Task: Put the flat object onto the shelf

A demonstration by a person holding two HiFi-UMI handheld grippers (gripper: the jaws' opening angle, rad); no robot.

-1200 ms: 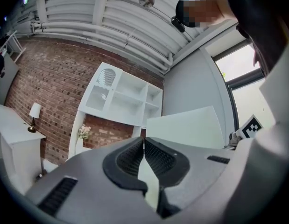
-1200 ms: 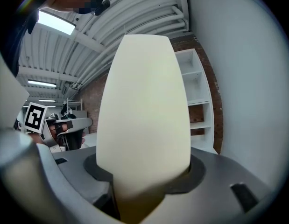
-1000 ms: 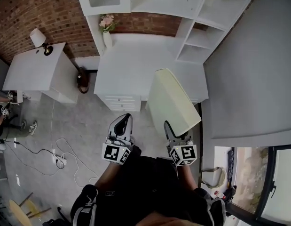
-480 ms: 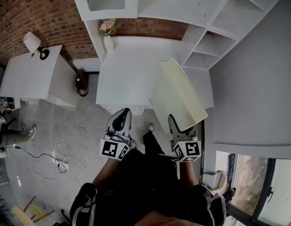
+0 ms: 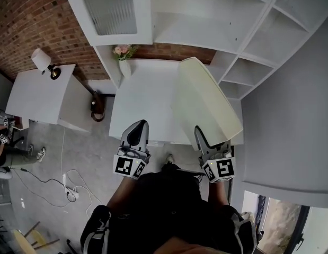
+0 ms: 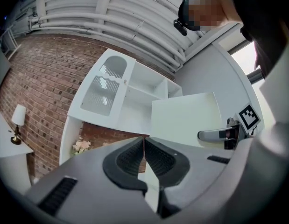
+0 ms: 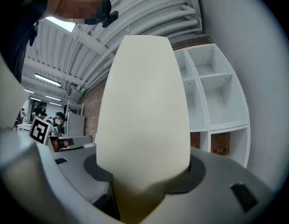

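Right gripper [image 5: 202, 136] jaws clamp the cream board [image 5: 203, 102] by its near edge, projecting it ahead toward the shelf unit [image 5: 195, 9]; left gripper [image 5: 137, 134] jaws closed, empty

We're looking at a home-style room set up inside a big industrial hall. There's a brick wall [image 5: 36, 30] and white shelves [image 5: 248, 41] over a white table [image 5: 145, 97]. Flowers [image 5: 121, 51] and a lamp [image 5: 43, 61] on a side table [image 5: 42, 97] make it all very homely. But up above, bare pipes [image 6: 111, 17] run under the roof, cables [image 5: 52, 179] trail across the grey concrete floor [image 5: 95, 142], and people [image 7: 58, 119] sit at workstations far off.
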